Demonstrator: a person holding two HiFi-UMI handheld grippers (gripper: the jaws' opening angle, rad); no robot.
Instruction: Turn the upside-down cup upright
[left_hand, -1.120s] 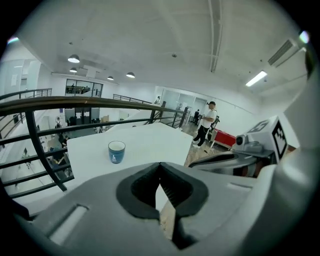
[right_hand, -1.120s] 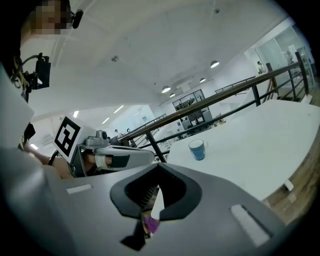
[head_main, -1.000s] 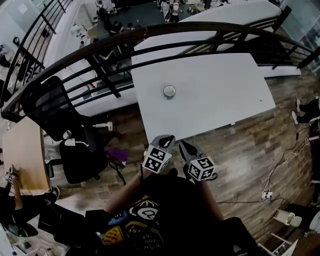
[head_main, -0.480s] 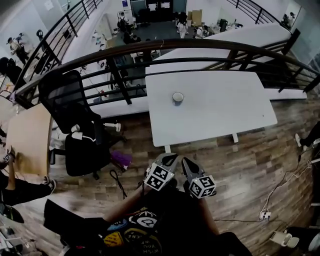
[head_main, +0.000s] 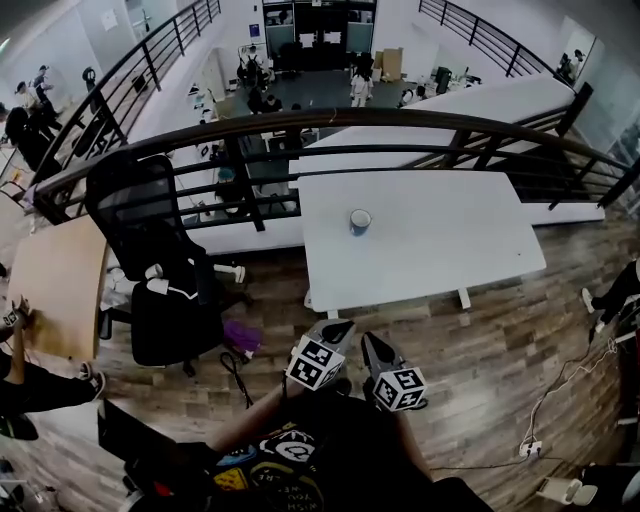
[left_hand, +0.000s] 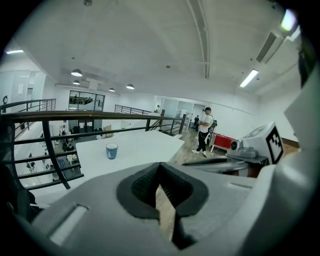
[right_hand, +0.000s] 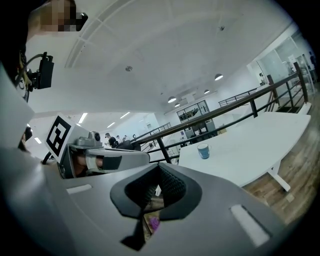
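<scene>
Task not started. Cup stands alone on the white worktop, toward its left half, not near any edge. It is blue with a pale top face. From here I can't tell if that face is the base or an open mouth, so going by the task I take it as upside-down.

Left gripper is fully closed with nothing between the jaws. Its own view shows the pads meeting and only floor behind them. Right gripper is the same, closed and empty. Both are held close to the person's body at 6 o'clock in the head view, side by side. The cup is at 12 o'clock from them, well apart, with a strip of wood floor and the worktop's near edge in between.

In the left gripper view the cup sits at about 10 o'clock from the jaws. In the right gripper view it is at about 2 o'clock. It is small in both views, so it is far off.

Office chair is at 8 o'clock of the cup, off the worktop. Railing runs behind it.

Everything is left to do: get near, open a gripper, take the cup, flip it and set it down upright.
</scene>
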